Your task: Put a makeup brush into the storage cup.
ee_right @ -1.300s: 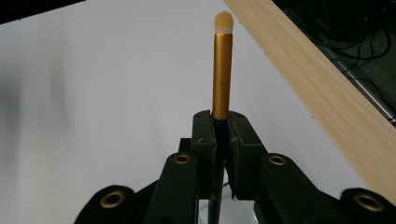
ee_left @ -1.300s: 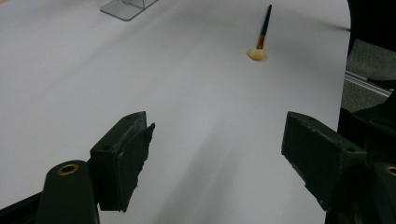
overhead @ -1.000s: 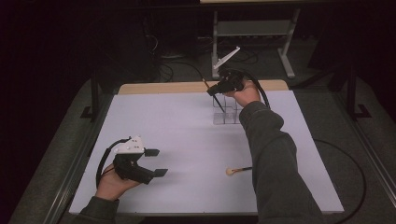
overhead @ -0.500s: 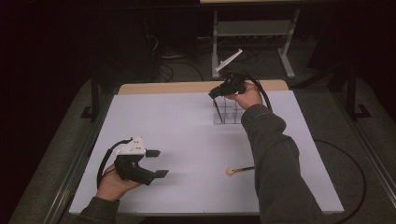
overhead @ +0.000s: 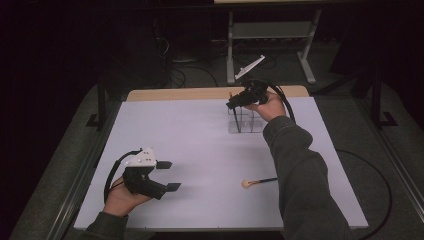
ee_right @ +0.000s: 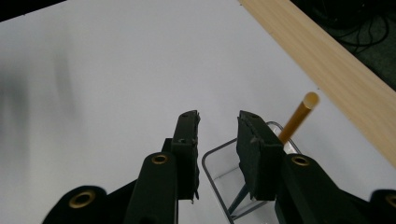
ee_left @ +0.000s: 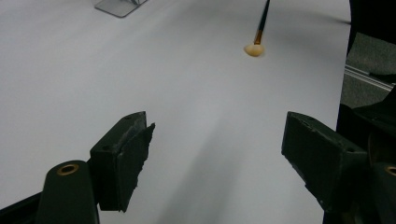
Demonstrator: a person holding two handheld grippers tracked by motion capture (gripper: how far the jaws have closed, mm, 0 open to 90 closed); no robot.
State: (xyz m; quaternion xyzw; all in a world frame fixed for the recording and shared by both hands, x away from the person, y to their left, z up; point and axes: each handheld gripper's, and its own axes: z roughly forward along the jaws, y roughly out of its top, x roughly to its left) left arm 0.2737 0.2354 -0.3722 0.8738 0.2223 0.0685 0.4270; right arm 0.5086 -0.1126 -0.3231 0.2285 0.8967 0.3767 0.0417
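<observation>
Right gripper (ee_right: 217, 154) over clear holder (overhead: 245, 122), jaws just opening, nothing between them; 1 brush (ee_right: 297, 119) stands in holder. Left gripper (ee_left: 217, 154) wide open, empty. Second brush (overhead: 258, 182) lies on table (overhead: 190, 135).

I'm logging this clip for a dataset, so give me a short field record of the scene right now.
surface: white table
holder: clear holder at the far side, one brush standing in it
loose item: second brush lying on the table
right claw: above the holder, jaws just opening, nothing between them
left claw: open, empty, near the front edge
</observation>
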